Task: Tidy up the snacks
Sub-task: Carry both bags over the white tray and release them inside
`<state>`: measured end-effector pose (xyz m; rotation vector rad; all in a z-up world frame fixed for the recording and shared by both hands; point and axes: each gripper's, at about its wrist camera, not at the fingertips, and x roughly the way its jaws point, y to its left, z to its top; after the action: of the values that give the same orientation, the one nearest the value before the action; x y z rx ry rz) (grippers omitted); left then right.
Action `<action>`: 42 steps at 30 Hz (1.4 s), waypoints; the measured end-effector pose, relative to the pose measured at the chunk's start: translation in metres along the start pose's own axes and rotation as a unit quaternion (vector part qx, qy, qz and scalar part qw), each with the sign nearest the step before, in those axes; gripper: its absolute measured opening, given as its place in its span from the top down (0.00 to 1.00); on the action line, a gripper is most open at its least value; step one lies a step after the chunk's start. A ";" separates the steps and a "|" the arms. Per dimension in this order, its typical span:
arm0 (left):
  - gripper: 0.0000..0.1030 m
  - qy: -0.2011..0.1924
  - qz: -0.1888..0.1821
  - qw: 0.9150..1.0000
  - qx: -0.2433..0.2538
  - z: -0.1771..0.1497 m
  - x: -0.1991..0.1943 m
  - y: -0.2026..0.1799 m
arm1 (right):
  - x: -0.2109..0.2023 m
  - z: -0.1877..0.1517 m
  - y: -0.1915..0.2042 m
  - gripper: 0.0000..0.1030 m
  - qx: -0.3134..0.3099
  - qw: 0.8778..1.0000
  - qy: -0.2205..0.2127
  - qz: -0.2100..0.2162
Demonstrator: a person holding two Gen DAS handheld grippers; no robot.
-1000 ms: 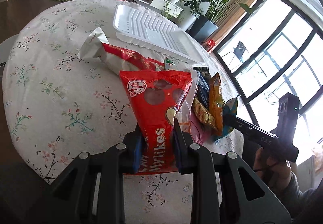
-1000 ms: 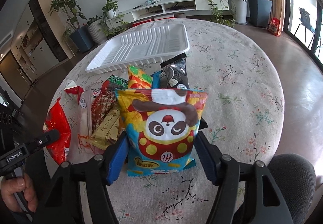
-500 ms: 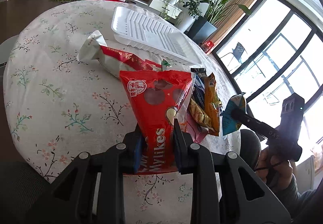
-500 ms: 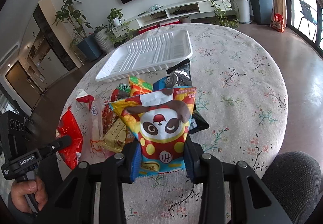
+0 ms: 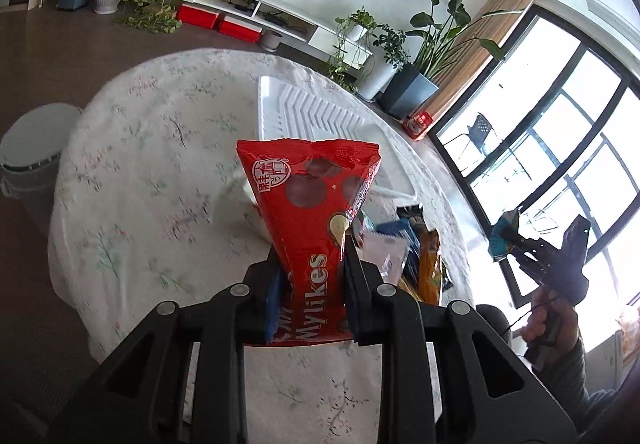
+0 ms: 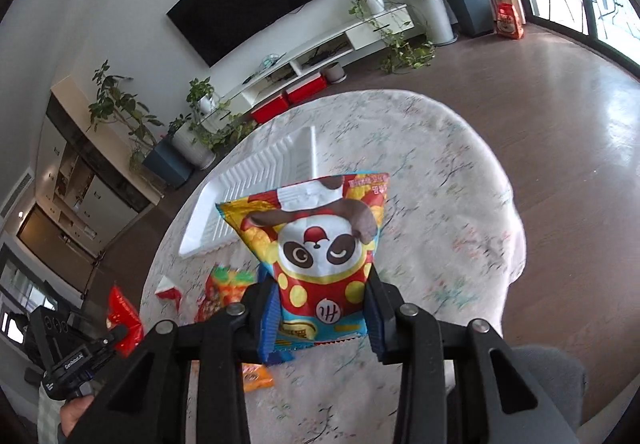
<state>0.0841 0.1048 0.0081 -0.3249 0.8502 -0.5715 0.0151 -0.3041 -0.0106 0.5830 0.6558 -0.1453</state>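
Currently the red Mylikes bag (image 5: pixel 316 228) is clamped by its lower end in the left gripper (image 5: pixel 310 280), at frame centre, above the table (image 5: pixel 152 172). Likewise the panda bag (image 6: pixel 320 244) is pinched in the right gripper (image 6: pixel 320 308). For the carry to the white tray (image 5: pixel 316 116) in the upper middle, both bags are best kept upright and lowered flat, side by side, clear of the snack pile (image 5: pixel 416 256).

The tray (image 5: pixel 320 116) lies on the table (image 5: pixel 160 164), behind the snack pile (image 5: pixel 416 252) near its front edge
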 end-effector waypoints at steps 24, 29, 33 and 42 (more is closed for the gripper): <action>0.77 0.146 0.081 0.979 0.115 0.156 0.216 -0.031 | 0.205 0.100 0.112 0.63 -0.122 0.980 0.156 0.033; 0.77 0.173 0.097 0.973 0.117 0.148 0.252 -0.030 | 0.238 0.091 0.109 0.63 -0.136 0.972 0.194 0.008; 0.75 0.176 0.109 0.971 0.122 0.143 0.263 -0.028 | 0.253 0.082 0.106 0.62 -0.146 0.967 0.207 -0.012; 0.71 0.168 0.119 0.972 0.112 0.141 0.267 -0.028 | 0.265 0.073 0.104 0.55 -0.174 0.964 0.198 -0.041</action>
<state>0.3244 -0.0698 -0.0530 0.0843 1.1215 -0.4992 0.2946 -0.2438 -0.0777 0.2434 1.0687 0.0132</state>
